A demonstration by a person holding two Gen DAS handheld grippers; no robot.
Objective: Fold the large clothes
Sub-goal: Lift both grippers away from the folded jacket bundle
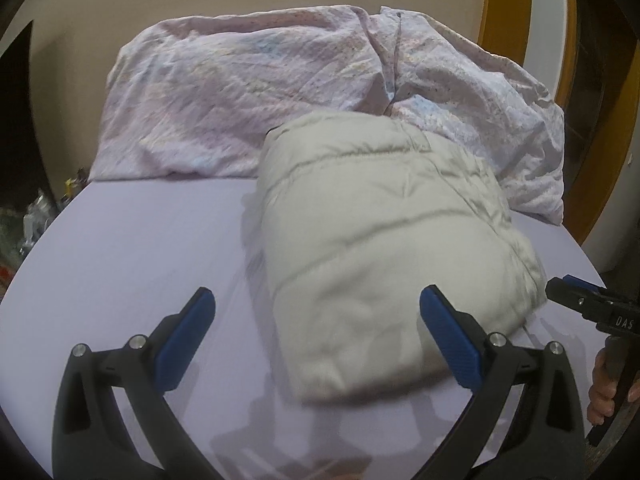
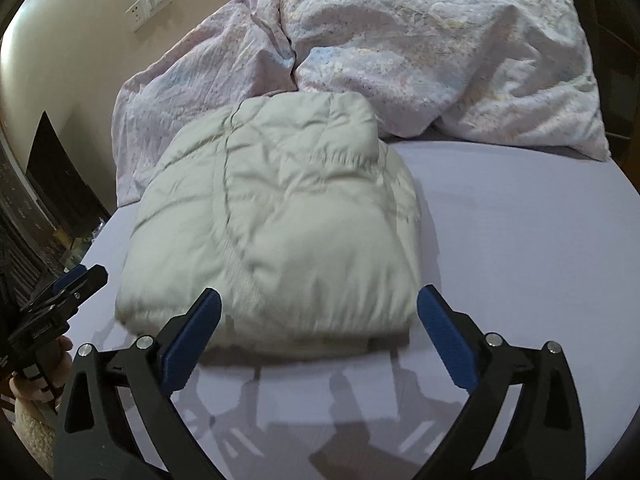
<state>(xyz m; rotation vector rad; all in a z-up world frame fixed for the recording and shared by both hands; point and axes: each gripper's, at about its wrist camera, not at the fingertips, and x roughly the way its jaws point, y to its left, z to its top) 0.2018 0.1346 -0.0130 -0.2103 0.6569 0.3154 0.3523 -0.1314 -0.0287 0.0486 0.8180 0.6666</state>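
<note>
A pale grey padded jacket [image 2: 272, 216], folded into a thick bundle, lies on a lilac bed sheet [image 2: 520, 248]. Behind the jacket, touching its far edge, a crumpled pastel quilt [image 2: 420, 60] is heaped against the wall. The left gripper [image 1: 316, 300] hangs just in front of the jacket's near edge, fingers spread wide and empty. The right gripper [image 2: 318, 300] hangs beside it, also before that near edge, its fingers likewise wide apart, gripping nothing.
</note>
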